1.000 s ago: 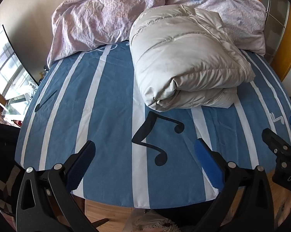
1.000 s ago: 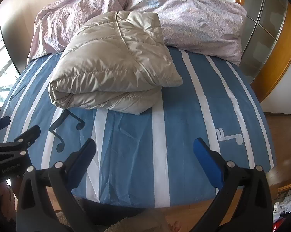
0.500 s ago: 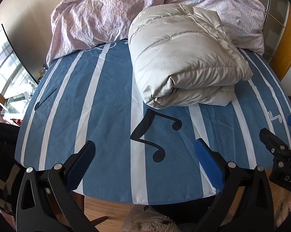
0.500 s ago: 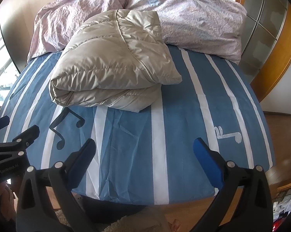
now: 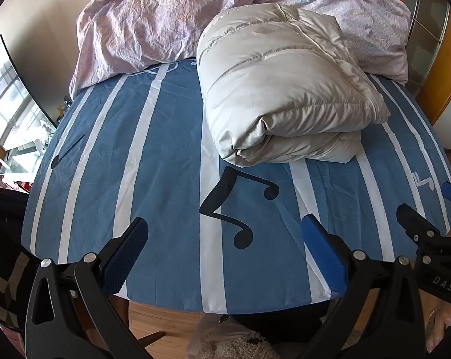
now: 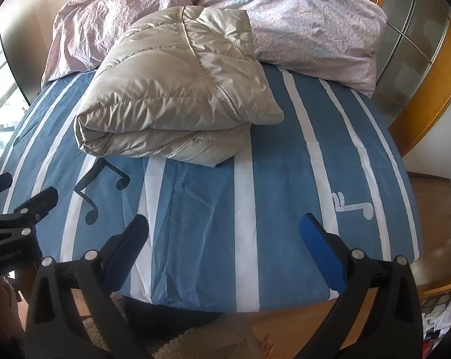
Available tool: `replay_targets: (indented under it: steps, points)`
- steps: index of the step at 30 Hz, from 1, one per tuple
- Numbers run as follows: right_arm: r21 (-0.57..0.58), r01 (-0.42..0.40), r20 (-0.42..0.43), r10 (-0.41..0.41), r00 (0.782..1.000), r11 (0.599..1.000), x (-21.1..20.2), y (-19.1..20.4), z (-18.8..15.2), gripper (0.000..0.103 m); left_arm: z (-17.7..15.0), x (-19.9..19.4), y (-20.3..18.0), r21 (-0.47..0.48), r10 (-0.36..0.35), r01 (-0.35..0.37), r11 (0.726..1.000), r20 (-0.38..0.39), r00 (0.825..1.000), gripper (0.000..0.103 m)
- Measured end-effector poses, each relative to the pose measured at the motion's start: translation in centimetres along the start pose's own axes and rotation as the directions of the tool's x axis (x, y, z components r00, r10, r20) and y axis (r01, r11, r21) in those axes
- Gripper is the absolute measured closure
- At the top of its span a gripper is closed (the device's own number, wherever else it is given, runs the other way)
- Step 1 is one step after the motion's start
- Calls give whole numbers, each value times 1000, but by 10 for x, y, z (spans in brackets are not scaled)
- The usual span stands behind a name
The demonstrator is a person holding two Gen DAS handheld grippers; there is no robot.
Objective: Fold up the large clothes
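Nearest, the left gripper (image 5: 224,251) and right gripper (image 6: 224,249) hover over the foot of the bed (image 5: 171,155), fingers spread wide and empty. Farther on, the folded beige down jacket (image 5: 282,89) lies on the striped blue sheet, its far edge against the rumpled pink duvet (image 5: 153,27).

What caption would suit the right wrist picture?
Open right hand-held gripper hovers over a striped bed sheet, facing a folded beige puffer jacket.

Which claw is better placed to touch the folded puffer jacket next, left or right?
Marginally left, though neither is close. The folded jacket sits just right of centre ahead of the left claw; for the right claw it lies off to the left. Both open, empty.
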State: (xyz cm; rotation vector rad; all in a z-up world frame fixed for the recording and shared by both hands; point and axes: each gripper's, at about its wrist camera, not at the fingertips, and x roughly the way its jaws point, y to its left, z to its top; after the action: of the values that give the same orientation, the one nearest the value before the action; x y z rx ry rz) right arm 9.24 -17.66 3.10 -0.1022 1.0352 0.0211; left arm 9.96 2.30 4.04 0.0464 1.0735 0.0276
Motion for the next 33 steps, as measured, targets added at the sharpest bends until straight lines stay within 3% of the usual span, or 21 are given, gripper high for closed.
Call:
replay_targets:
  steps: [33]
  points:
    - [12,-9,2,9,1000,1000,2,-5,2,2,0,3,-5,9,-6,6,1000,-5,1000,1]
